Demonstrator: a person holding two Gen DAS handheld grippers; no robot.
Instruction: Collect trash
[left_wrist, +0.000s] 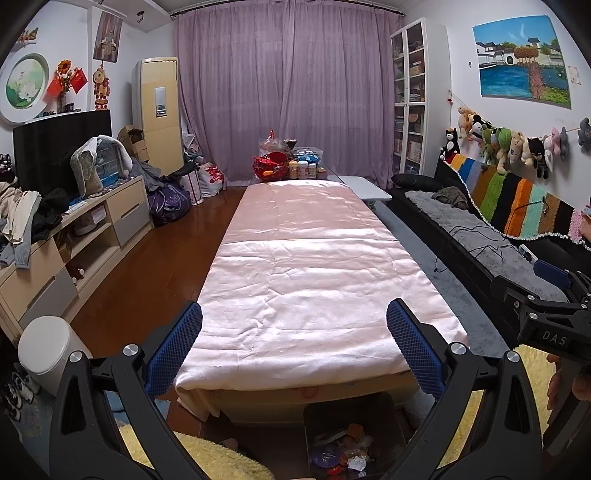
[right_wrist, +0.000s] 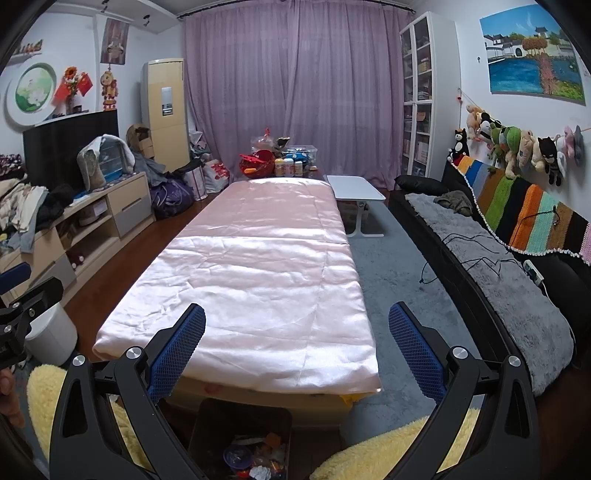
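here the right claw (left_wrist: 554, 291) body reads "das".

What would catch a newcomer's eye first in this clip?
The long table under a shiny pink cloth runs up the middle toward purple curtains. At its near end, low between the open left gripper fingers, a dark bin holds colourful trash. Plush toys hang along the right wall.
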